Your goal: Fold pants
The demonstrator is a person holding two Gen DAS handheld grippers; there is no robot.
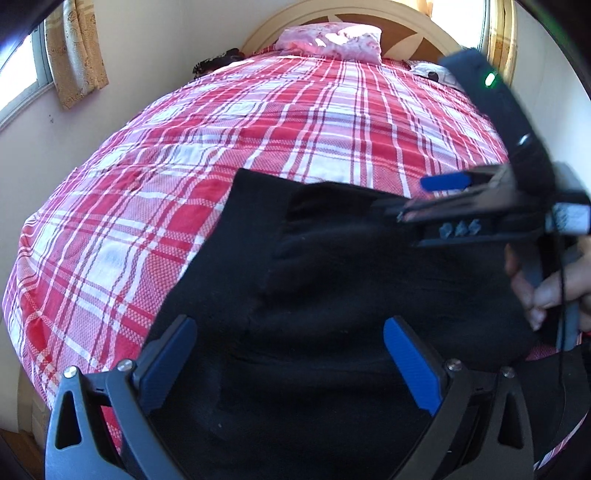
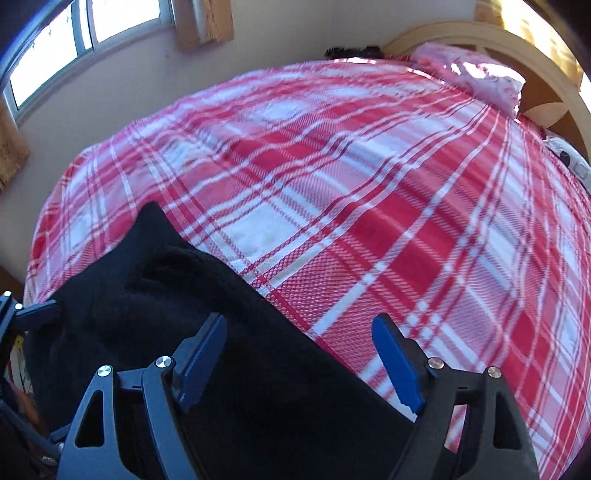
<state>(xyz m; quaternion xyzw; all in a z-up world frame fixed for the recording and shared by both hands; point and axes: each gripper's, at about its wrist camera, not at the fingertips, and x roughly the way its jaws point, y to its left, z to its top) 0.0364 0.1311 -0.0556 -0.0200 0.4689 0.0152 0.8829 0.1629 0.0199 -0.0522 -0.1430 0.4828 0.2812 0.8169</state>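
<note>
Pants (image 1: 332, 295), black and rumpled, lie bunched at the near edge of the plaid bed (image 1: 221, 147), 1 corner poking up. My left gripper (image 1: 290, 345) hangs over them with its 2 fingers spread, pinching nothing. My right gripper (image 2: 299, 343) is spread too, above the pants' edge. Only the left view shows my right hand (image 1: 554, 288); only the right view shows the window (image 2: 55, 48) wide.

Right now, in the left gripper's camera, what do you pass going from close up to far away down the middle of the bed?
Left gripper → black pants → red plaid bedspread → pink pillow → wooden headboard.
</note>
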